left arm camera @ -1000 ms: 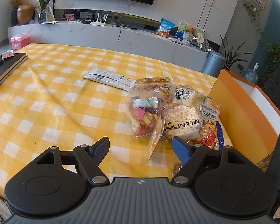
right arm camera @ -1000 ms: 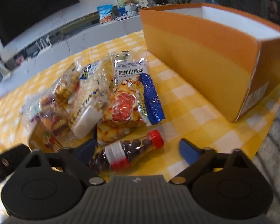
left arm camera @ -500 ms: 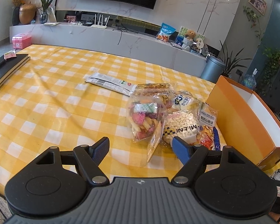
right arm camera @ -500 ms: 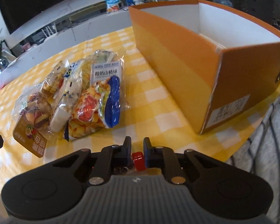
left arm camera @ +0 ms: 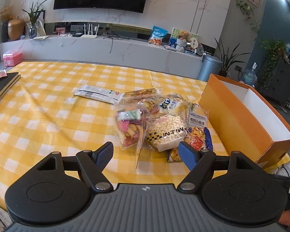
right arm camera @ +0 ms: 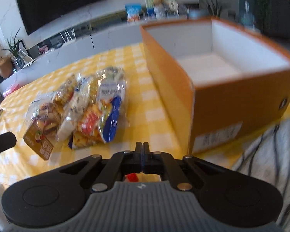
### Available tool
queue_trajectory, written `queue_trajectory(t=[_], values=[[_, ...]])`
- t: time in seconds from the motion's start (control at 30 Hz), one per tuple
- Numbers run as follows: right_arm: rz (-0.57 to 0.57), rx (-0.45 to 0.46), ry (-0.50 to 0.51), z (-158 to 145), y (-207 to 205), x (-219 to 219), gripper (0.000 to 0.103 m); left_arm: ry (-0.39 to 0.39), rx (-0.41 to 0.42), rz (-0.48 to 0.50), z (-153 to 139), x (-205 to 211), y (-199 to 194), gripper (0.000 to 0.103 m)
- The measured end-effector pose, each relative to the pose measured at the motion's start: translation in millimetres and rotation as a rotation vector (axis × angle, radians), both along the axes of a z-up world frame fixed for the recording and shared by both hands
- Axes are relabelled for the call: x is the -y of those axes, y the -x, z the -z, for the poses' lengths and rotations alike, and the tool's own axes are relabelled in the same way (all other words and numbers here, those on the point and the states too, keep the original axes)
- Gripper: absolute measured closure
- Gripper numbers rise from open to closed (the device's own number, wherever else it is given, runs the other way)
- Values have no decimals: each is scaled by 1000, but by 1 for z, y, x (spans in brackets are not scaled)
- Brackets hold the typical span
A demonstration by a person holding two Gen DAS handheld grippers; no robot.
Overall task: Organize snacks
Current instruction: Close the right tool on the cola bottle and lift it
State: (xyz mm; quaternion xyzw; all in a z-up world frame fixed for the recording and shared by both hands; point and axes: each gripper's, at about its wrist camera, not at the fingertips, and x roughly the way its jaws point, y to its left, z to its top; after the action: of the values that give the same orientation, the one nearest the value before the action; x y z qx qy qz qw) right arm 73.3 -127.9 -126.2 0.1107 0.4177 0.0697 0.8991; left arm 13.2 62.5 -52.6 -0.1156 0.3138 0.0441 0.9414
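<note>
Now the right gripper (right arm camera: 142, 150) is pinched fully together, a red-capped bottle (right arm camera: 132, 176) (mostly hidden) beneath its fingers; the left gripper (left arm camera: 146, 152) gapes wide before the snack bags (left arm camera: 160, 123), beside the orange box (right arm camera: 241, 89).

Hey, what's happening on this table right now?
A person with a gripper in each hand is sorting snacks into an orange box on the yellow checked table. The right gripper has its fingers shut, with just a bit of something red showing beneath them, and it points toward the box, which looks empty. The left gripper hangs open over the pile of snack bags beside the box.
</note>
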Motion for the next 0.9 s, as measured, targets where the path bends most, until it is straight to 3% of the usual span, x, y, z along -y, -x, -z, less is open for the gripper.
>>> queue_trajectory(t=[0.3, 0.43, 0.5, 0.57, 0.63, 0.73, 0.8, 0.9], values=[[-2, 5, -55, -2, 13, 19, 103, 2, 17, -21, -2, -5, 3, 13], [-86, -4, -96, -5, 15, 21, 103, 13, 12, -13, 1, -8, 4, 13], [-116, -18, -96, -6, 16, 15, 91, 21, 8, -12, 1, -10, 4, 13], [-91, -54, -101, -7, 18, 7, 65, 18, -11, -20, 2, -11, 3, 13], [-24, -63, -92, -10, 22, -3, 64, 9, -27, -31, 1, -13, 2, 13], [10, -101, -99, -12, 21, -22, 44, 13, -29, -44, 0, -18, 5, 13], [14, -140, -72, -9, 17, -37, 45, -18, -26, -79, 1, -19, 7, 13], [21, -220, -125, 4, 13, -52, 47, -32, -33, -107, 2, -24, 9, 13]])
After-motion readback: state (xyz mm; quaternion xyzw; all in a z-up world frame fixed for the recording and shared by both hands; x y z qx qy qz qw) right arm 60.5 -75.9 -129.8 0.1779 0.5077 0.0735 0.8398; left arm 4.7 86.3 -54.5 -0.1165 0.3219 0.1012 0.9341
